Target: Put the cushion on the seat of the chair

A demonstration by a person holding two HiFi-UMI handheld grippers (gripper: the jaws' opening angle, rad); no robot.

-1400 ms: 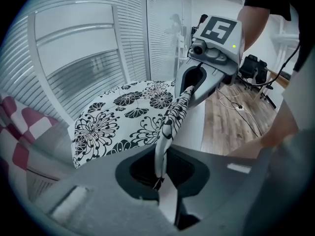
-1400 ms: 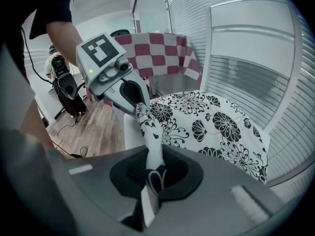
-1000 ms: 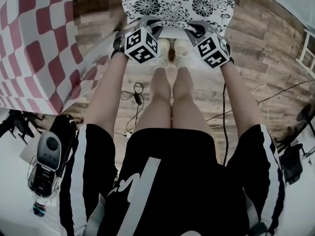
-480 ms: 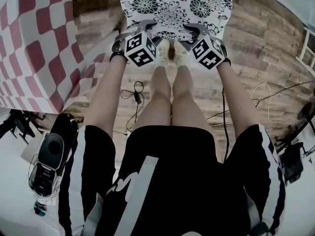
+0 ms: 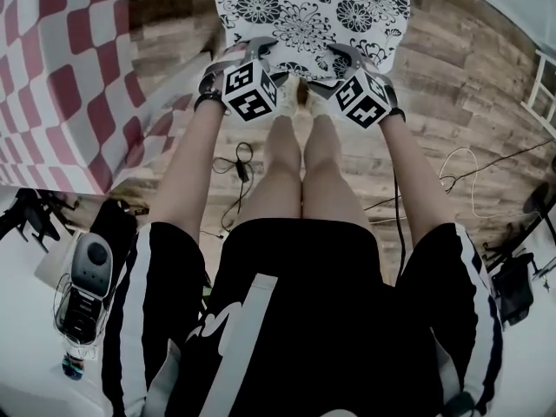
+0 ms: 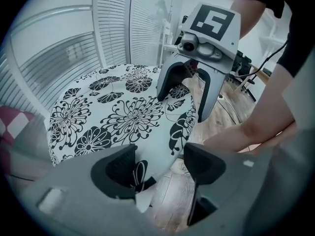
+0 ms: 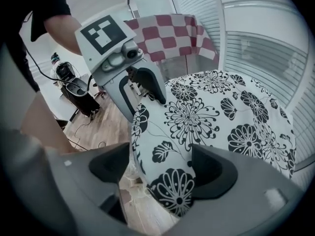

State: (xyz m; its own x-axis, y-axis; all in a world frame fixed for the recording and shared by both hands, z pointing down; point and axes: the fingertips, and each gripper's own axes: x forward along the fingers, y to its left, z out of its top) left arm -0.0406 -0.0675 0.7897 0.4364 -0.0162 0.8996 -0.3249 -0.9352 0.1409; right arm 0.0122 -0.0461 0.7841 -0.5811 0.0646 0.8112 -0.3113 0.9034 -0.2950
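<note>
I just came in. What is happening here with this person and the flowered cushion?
A person stands in front of a black-and-white flowered cushion and holds a gripper in each hand. The cushion lies flat and hides what it rests on. The left gripper and the right gripper are at its near edge, one by each near corner. Both have just been opening their jaws. The cushion's edge is between the jaws, but the pads do not press on it. It looks as if the cushion is being let go.

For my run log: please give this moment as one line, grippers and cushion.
left gripper: jaws just opened, open | right gripper: jaws just opened, open | floral cushion: edge between both jaws, ungripped
</note>
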